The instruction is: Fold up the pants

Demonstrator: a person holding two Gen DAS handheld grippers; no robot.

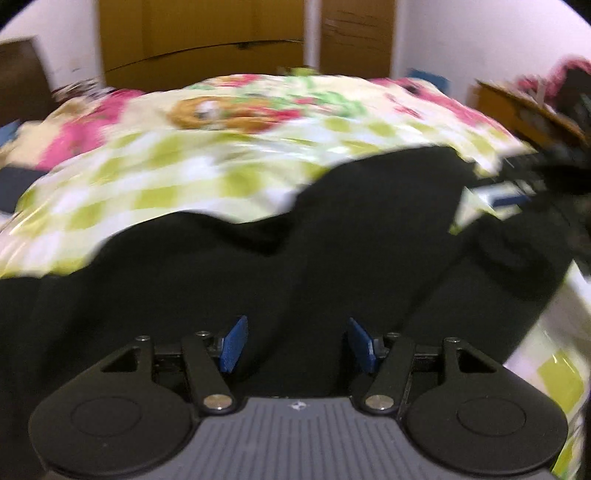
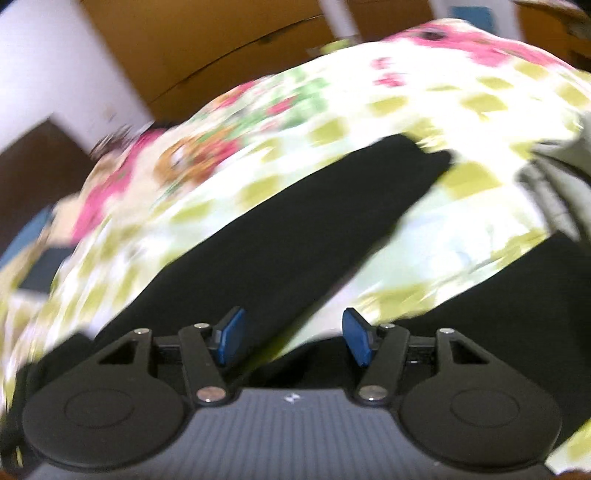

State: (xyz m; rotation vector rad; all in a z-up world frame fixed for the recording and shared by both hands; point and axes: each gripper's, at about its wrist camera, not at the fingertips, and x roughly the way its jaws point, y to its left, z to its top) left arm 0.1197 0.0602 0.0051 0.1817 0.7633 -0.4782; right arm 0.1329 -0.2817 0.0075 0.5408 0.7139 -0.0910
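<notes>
Black pants [image 1: 295, 258] lie on a green-and-white checked bedsheet [image 1: 155, 177] with pink floral print.

Matt black cloth pants [image 1: 258, 280], glossy checked sheet [image 1: 177, 177], brown cardboard [image 1: 207, 33]

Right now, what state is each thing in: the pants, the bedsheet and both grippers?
Black pants: spread out on the sheet, not folded, held by neither gripper.
Floral checked bedsheet: laid out under the pants.
Left gripper: open, empty.
Right gripper: open, empty.
</notes>
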